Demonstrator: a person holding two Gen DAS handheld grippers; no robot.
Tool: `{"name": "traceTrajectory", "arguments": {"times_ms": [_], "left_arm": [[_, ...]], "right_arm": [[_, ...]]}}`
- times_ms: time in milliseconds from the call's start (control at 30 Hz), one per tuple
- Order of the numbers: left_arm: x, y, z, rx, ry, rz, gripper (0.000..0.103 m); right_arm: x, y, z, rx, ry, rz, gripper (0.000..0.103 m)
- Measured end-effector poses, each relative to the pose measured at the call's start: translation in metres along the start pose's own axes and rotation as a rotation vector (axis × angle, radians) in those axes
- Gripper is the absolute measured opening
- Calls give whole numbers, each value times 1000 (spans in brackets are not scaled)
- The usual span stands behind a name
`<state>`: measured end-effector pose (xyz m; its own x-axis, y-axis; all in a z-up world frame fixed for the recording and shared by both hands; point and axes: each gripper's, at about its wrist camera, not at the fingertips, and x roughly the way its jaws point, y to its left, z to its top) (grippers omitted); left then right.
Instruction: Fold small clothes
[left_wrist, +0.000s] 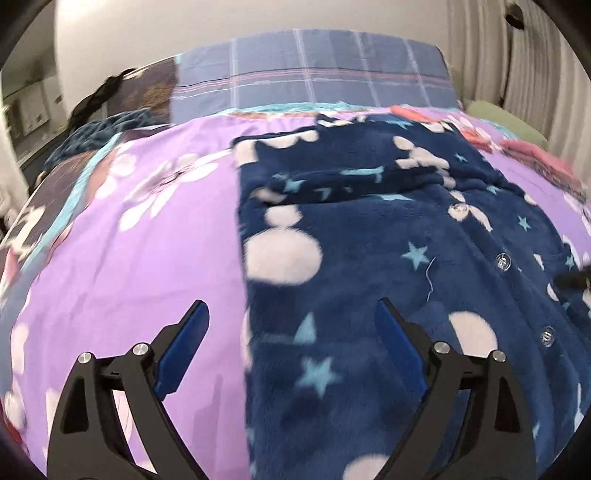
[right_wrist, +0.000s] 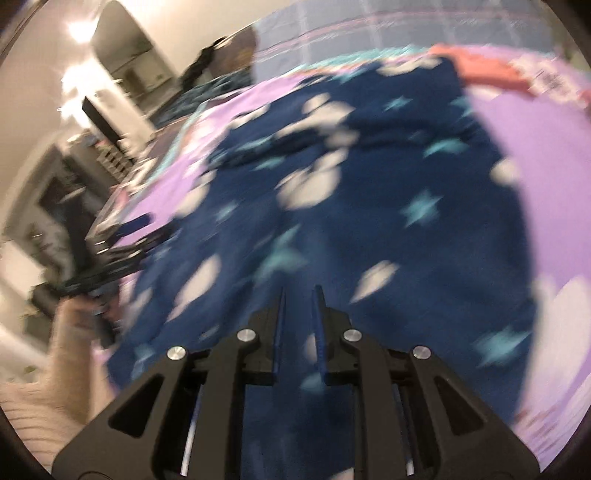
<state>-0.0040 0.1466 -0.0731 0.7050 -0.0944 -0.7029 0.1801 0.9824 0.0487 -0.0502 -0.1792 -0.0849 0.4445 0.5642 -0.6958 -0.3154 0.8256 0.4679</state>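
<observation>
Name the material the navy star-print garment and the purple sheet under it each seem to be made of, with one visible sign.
Navy garment: looks like plush fleece, matte and fuzzy, with a soft raised nap and clear buttons. Purple sheet: apparently thin woven cotton or polyester, smooth and flat, with a printed flower pattern.

Bed (left_wrist: 155, 236) filled space ahead of both grippers, covered in purple floral bedspread; blue plaid pillow (left_wrist: 314, 74) lay across far end. Plain pale wall (left_wrist: 221, 22) stood behind pillow. Pale pleated curtain (left_wrist: 517, 62) hung far right of left gripper. Ceiling lamp (right_wrist: 79, 27) glowed far upper left of right gripper; furniture below it too blurred to identify
</observation>
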Motion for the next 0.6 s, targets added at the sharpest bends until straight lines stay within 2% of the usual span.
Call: {"name": "traceTrajectory", "arguments": {"times_ms": [133, 233, 300, 433, 467, 500, 533, 600], "left_arm": [[-17, 12, -12, -64, -16, 13, 95], [-22, 13, -26, -53, 0, 35, 95], [-24, 14, -35, -53, 12, 52, 95], [-32, 23, -50, -107, 19, 48, 95], [-34, 25, -52, -119, 18, 46, 95], [-37, 28, -55, -132, 19, 48, 95], [-40, 30, -58, -137, 19, 55, 95], [-46, 33, -63, -139, 14, 68, 95]], "right_arm": [[-3, 37, -26, -57, 54, 116, 17], [-1, 60, -48, -78, 119, 229, 22], [6, 68, -59, -91, 153, 237, 29], [26, 74, -68, -54, 208, 273, 32], [32, 75, -67, -38, 215, 281, 31], [35, 77, -66, -28, 216, 276, 10], [35, 79, -64, -17, 210, 273, 6], [23, 79, -56, 10, 165, 302, 6]]}}
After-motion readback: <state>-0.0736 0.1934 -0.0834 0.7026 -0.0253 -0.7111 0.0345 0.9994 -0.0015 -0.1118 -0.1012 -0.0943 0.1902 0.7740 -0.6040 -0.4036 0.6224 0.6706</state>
